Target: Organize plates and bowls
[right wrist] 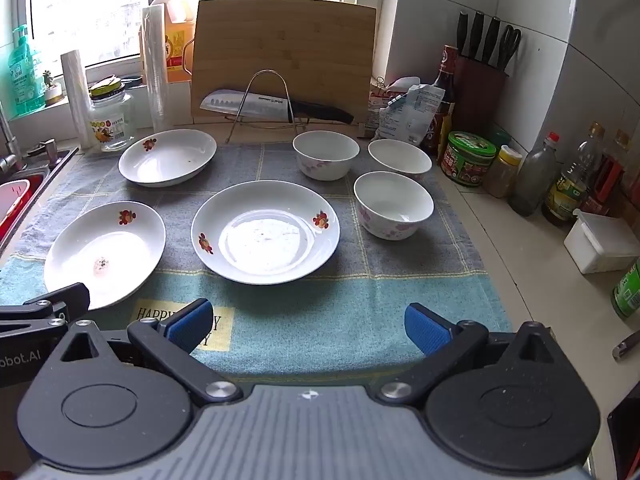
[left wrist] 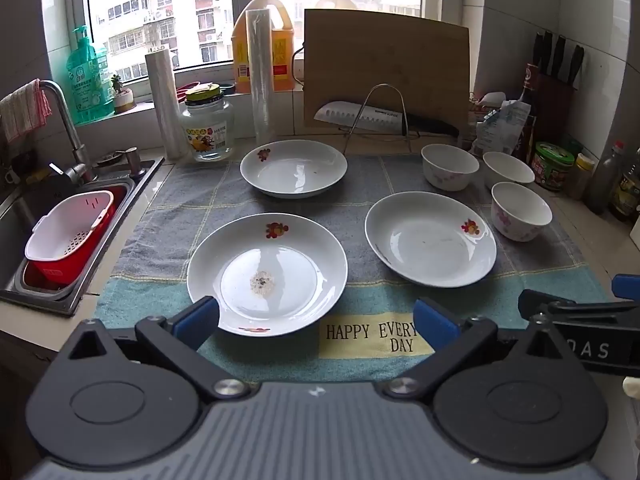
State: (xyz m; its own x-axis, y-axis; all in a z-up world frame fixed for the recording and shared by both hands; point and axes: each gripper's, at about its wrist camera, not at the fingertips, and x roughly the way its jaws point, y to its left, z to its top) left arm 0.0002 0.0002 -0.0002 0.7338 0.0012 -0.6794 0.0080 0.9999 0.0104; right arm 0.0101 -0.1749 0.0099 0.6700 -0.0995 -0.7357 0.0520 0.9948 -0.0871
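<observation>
Left claw (left wrist: 316, 322): pads spread wide, empty, hovering at near edge of left plate (left wrist: 267, 274), not touching. Right claw (right wrist: 310, 326): pads apart, empty, over towel (right wrist: 300, 320), short of centre plate (right wrist: 265, 232).

Layout, left to right, all on towel over tabletop (right wrist: 532, 280): left plate nearest sink (left wrist: 36, 240); rear plate (left wrist: 293, 168) behind it; centre plate; three bowls clustered at right, rear bowl (right wrist: 325, 155), far-right bowl (right wrist: 400, 159), front bowl (right wrist: 393, 204). Nothing stacked yet.

Risks, as judged:
- Glazed shallow rims; thin-edge pinch likely to slip or tip a plate.
- Left plate close to sink side; a push could slide it toward that edge.
- Towel may bunch and drag neighbours.
- Bowls near one another; reaching in could knock one. Jars and bottles just beyond at right.
- Both claws side by side; collision possible.

View differences: left wrist view shows sink, faucet, red-and-white colander (left wrist: 68, 236); speck of residue in left plate clear. Right wrist view shows bottle row, white box (right wrist: 602, 246), knife block; sink barely visible.
</observation>
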